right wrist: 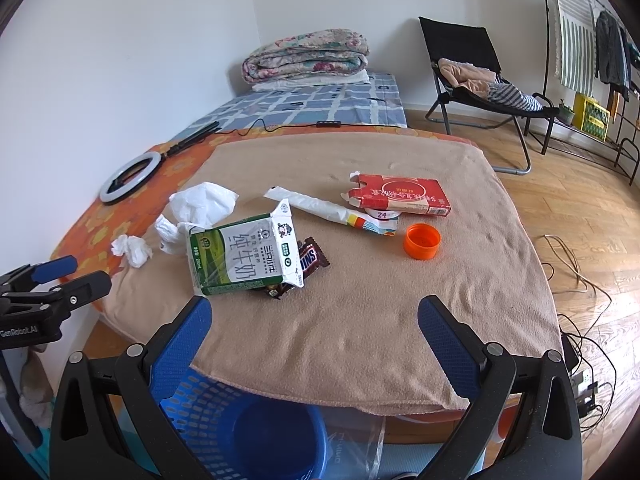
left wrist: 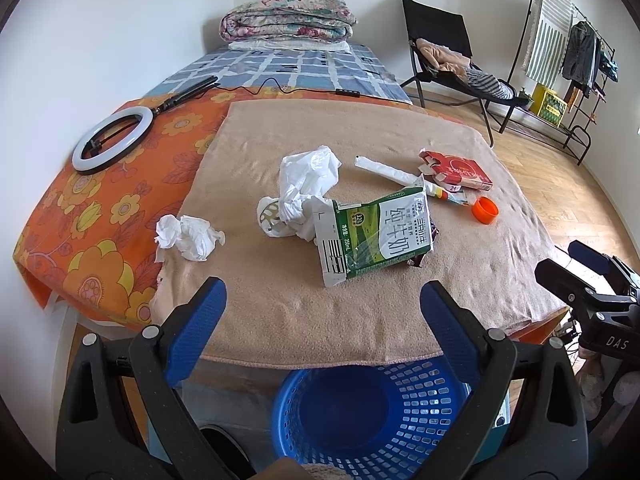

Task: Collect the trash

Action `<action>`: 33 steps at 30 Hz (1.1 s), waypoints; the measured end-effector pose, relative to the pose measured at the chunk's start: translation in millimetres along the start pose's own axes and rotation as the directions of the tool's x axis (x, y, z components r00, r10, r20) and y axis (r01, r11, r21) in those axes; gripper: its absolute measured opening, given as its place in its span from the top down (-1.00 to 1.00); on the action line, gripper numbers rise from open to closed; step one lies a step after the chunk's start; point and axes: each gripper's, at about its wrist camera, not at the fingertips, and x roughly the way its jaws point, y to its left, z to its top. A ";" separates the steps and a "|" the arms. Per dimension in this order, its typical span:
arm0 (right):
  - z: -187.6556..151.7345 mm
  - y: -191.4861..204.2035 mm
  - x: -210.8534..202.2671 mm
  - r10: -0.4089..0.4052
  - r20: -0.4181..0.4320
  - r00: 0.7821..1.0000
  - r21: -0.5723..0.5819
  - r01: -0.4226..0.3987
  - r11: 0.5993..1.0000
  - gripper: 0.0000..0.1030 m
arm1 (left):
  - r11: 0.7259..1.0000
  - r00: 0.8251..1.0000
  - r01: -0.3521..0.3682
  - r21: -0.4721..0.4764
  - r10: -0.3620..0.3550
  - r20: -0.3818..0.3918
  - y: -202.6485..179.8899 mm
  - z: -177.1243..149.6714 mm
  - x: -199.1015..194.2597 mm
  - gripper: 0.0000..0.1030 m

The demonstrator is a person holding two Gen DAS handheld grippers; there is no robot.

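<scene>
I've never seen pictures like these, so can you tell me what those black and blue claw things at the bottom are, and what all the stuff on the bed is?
Those are two grabbing tools, one in each of a person's hands, with no robot attached. Each carries a camera looking out along its fingers, so one picture comes from the left gripper and the other from the right gripper. Both have their jaws wide open and hold nothing.

On the tan blanket lies trash: a green milk carton, a crumpled white plastic bag, a wad of tissue, a red box, an orange cap, a long white wrapper and a candy bar wrapper. Below the bed's edge waits a blue basket, probably for the trash.
</scene>
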 end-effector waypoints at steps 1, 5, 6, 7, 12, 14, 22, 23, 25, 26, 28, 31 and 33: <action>-0.2 -0.3 -0.2 0.001 0.000 1.000 0.000 -0.001 1.000 -0.98 | 1.000 1.000 0.001 0.000 -0.001 -0.001 -0.3 0.5 -0.1 -0.93; -0.5 -0.4 0.0 0.001 -0.001 1.000 0.001 -0.001 1.000 -0.98 | 1.000 1.000 0.000 0.000 0.000 0.000 -0.5 0.4 0.0 -0.93; -0.8 -0.1 0.2 0.001 -0.001 1.000 0.000 -0.001 1.000 -0.98 | 1.000 1.000 0.000 0.001 0.000 -0.001 -0.2 0.1 0.2 -0.93; -0.9 0.0 0.4 0.001 -0.002 1.000 0.000 -0.001 1.000 -0.98 | 1.000 1.000 0.000 0.000 0.000 -0.001 -0.6 0.3 0.0 -0.93; -1.8 0.3 0.2 0.003 -0.002 1.000 0.000 -0.003 1.000 -0.98 | 1.000 1.000 -0.002 0.000 0.002 0.002 2.6 -1.2 -1.3 -0.93; -3.3 1.5 0.0 0.003 -0.002 1.000 -0.003 -0.003 1.000 -0.98 | 1.000 1.000 -0.001 0.000 0.001 0.000 1.4 -0.3 -1.4 -0.93; -3.4 1.9 0.5 0.005 -0.004 1.000 -0.003 -0.005 1.000 -0.98 | 1.000 1.000 -0.001 0.001 0.001 -0.001 2.0 -0.8 -1.2 -0.93; -3.4 1.9 0.5 0.004 -0.004 1.000 -0.003 -0.004 1.000 -0.98 | 1.000 1.000 -0.002 0.001 0.002 -0.001 0.9 -0.3 -1.3 -0.93; -3.3 1.7 0.4 0.005 -0.005 1.000 -0.002 -0.005 1.000 -0.98 | 1.000 1.000 -0.002 0.001 0.002 0.000 0.8 -0.3 -1.3 -0.93; -3.8 1.9 0.5 0.006 -0.005 1.000 -0.003 -0.006 1.000 -0.98 | 1.000 1.000 -0.002 0.000 0.002 0.000 1.7 -0.9 -1.4 -0.93; -4.9 2.4 0.4 0.005 -0.006 1.000 -0.005 -0.005 1.000 -0.98 | 1.000 1.000 -0.002 0.001 0.002 -0.001 0.5 -0.3 -1.2 -0.93; -4.9 2.1 0.5 0.006 -0.006 1.000 -0.003 -0.006 1.000 -0.98 | 1.000 1.000 -0.003 0.002 0.003 -0.001 0.3 -0.2 -1.2 -0.93; -4.5 2.2 0.7 0.006 -0.006 1.000 -0.003 -0.006 1.000 -0.98 | 1.000 1.000 -0.003 0.003 0.003 -0.001 0.6 -0.5 -1.1 -0.93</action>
